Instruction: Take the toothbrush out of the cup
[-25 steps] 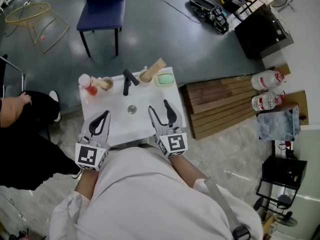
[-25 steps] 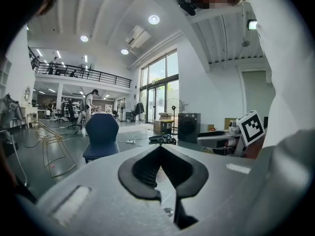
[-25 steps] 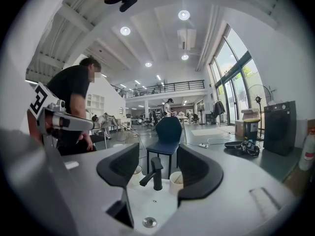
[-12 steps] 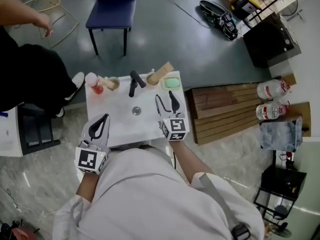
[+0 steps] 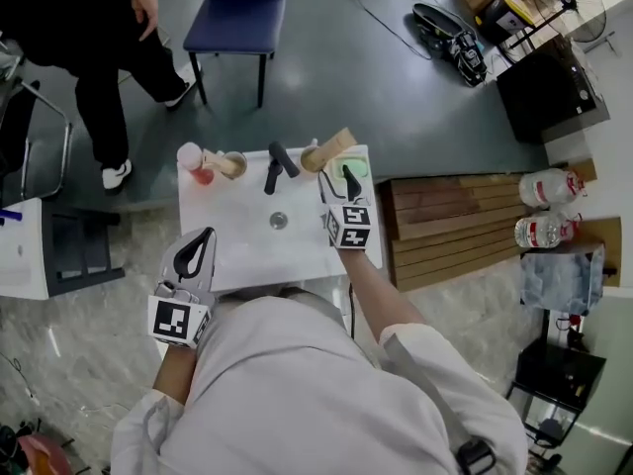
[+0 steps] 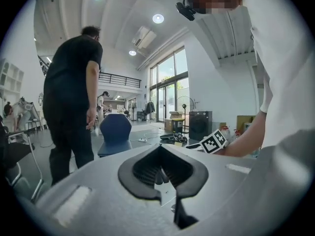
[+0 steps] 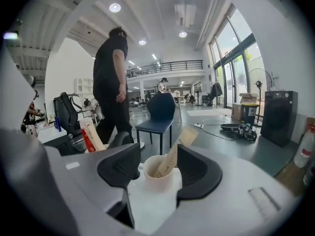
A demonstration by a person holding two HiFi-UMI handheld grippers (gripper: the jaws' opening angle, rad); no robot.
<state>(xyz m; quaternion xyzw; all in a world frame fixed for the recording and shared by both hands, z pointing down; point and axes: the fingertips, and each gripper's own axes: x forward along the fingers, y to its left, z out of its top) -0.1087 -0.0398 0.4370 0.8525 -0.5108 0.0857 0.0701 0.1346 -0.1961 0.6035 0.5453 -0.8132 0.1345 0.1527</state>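
A white cup holds a tan boxed toothbrush that leans to the right. In the head view this cup and toothbrush stand at the far edge of the white table. My right gripper is just in front of it and stands open. In the right gripper view the cup shows between the right gripper's two pads, a little ahead of them and untouched. My left gripper is shut and empty at the table's near left corner, as the left gripper view also shows.
On the table's far edge stand a cup with a red-and-white tube, another cup, a black faucet and a green soap dish. A drain sits mid-table. Beyond are a blue chair and a person in black.
My right gripper has moved forward and down across the table to the toothbrush cup. The left gripper has stayed put. The person in black has walked from the left to behind the table.
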